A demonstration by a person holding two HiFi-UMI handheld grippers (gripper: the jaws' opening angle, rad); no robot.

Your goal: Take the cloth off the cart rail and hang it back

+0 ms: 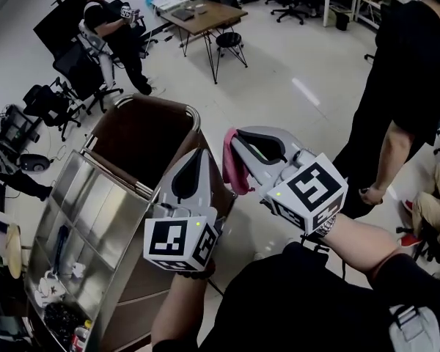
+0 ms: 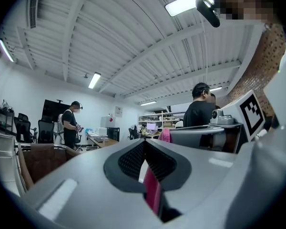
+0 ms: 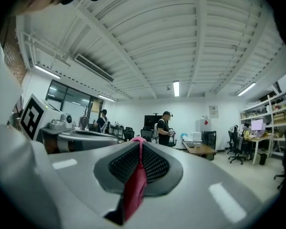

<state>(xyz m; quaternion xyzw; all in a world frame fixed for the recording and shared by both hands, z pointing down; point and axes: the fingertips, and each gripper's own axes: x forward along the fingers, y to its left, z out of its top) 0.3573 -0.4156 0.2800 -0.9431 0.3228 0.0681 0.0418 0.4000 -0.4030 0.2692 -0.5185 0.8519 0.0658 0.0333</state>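
A pink cloth [image 1: 237, 171] hangs in the air between my two grippers, to the right of the steel cart's curved rail [image 1: 193, 117]. My right gripper [image 1: 231, 136] is shut on the cloth's top edge; in the right gripper view the cloth [image 3: 136, 185] runs down between the closed black pads [image 3: 155, 163]. My left gripper [image 1: 199, 152] is level beside it, just left of the cloth. In the left gripper view a strip of cloth [image 2: 152, 190] sits pinched in its closed jaws. Both grippers point roughly level, out over the cart.
The cart [image 1: 81, 196] holds a brown bag [image 1: 147, 141] at its far end and small items on its shelf. A person in black [image 1: 403, 86] stands close at the right. Another person sits at the far left [image 1: 114, 28]. A wooden table [image 1: 205, 13] and stool [image 1: 229, 42] stand behind.
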